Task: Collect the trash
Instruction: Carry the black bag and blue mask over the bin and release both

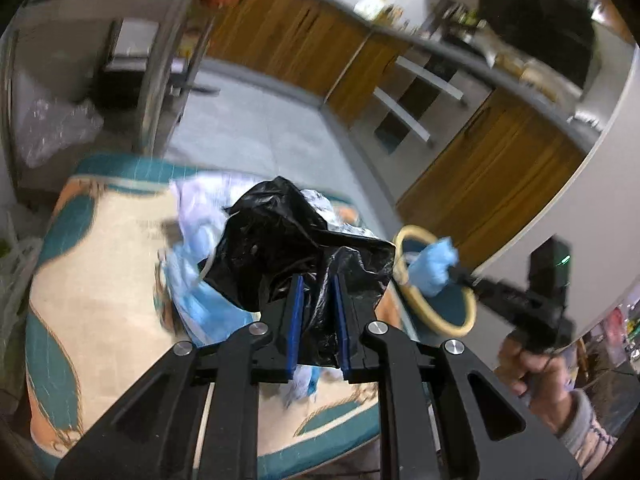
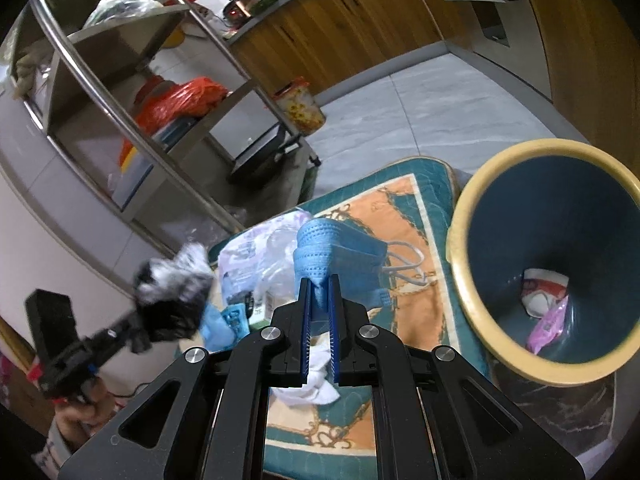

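My left gripper (image 1: 318,280) is shut on a crumpled black plastic bag (image 1: 288,236) held above the patterned mat (image 1: 100,264); it also shows in the right wrist view (image 2: 172,296). My right gripper (image 2: 320,280) is shut on a blue face mask (image 2: 340,256) with white ear loops, lifted above the mat (image 2: 400,208); the mask also shows in the left wrist view (image 1: 434,266). A blue bin with a cream rim (image 2: 472,276) stands to the right and holds some wrappers (image 2: 544,300). More trash lies on the mat: clear plastic (image 2: 264,248), blue masks (image 1: 200,300), a white tissue (image 2: 316,380).
A steel shelf rack (image 2: 132,120) with bags stands at the back left. Wooden cabinets (image 1: 492,184) line the grey tiled floor (image 2: 420,108). A patterned canister (image 2: 300,108) stands on the floor beside the rack. The bin also shows in the left wrist view (image 1: 452,304).
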Available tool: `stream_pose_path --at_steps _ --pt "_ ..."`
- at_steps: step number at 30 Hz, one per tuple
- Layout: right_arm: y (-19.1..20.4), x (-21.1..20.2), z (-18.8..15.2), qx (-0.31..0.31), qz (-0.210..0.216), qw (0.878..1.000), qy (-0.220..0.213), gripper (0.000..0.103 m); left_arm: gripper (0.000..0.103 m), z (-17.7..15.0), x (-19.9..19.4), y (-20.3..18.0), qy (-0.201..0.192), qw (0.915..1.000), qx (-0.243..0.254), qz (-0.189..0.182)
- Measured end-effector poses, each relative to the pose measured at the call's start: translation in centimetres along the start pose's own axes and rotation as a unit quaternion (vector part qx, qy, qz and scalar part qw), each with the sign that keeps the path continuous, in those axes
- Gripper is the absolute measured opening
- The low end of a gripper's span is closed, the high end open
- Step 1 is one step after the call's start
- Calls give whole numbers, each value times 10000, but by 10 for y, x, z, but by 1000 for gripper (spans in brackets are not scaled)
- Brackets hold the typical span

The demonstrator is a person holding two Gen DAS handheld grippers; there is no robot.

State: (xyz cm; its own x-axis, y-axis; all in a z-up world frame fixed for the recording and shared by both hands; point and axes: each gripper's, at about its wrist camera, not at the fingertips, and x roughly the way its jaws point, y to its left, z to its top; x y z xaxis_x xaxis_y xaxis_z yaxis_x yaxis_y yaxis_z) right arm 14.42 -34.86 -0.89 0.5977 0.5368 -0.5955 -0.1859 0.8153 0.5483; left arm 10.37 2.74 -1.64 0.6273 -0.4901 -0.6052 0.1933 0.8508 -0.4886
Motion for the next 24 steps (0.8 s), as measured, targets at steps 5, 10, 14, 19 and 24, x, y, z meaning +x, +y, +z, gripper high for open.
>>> stream_pose_path --at_steps 5,10,14,19,24 --pt "2 1 -1 -89 11 10000 17 9 14 -25 39 -6 742 9969 209 130" --pt "4 0 -2 -162 -1 9999 6 9 7 -34 51 -13 963 9951 202 -104" --pt "1 -2 -2 -126 -15 9999 -18 9 6 -28 39 -20 675 9970 355 -110" --pt "0 -4 -3 -109 -29 9999 -38 9 3 -18 25 -31 416 9979 480 -117" --pt "-6 -8 -1 -13 -46 9999 -120 9 2 -2 13 -50 203 9973 657 -270"
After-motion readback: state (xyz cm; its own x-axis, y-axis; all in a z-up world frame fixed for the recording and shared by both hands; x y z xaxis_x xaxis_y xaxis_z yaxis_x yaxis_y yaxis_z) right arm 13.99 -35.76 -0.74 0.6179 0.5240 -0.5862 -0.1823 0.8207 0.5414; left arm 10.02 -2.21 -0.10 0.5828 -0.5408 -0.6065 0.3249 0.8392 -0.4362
